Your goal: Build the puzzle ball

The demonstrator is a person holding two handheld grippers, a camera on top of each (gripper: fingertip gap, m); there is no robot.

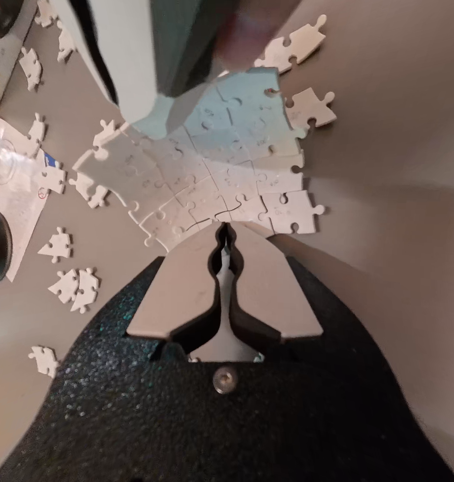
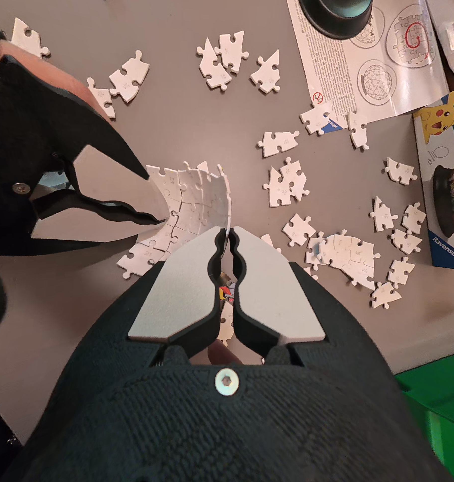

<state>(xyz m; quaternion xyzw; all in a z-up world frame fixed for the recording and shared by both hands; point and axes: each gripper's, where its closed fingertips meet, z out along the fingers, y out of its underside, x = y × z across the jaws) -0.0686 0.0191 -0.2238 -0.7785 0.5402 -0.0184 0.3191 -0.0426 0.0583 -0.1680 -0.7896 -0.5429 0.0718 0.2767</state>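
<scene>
Both tongs are clamped on the curved puzzle shell (image 2: 194, 206), lifted at centre: the left gripper (image 1: 225, 229) bites its near edge, the right gripper (image 2: 227, 232) pinches the thin rim at twelve o'clock of its tips. The risk, I'd say, is the two pulling apart or twisting, which could pop the snapped joints and shed pieces. Below, a grey table (image 2: 184, 125) scattered with loose pieces (image 2: 285, 187), an instruction sheet (image 2: 351, 73) at one o'clock, the puzzle box (image 2: 444, 161) at three.
</scene>
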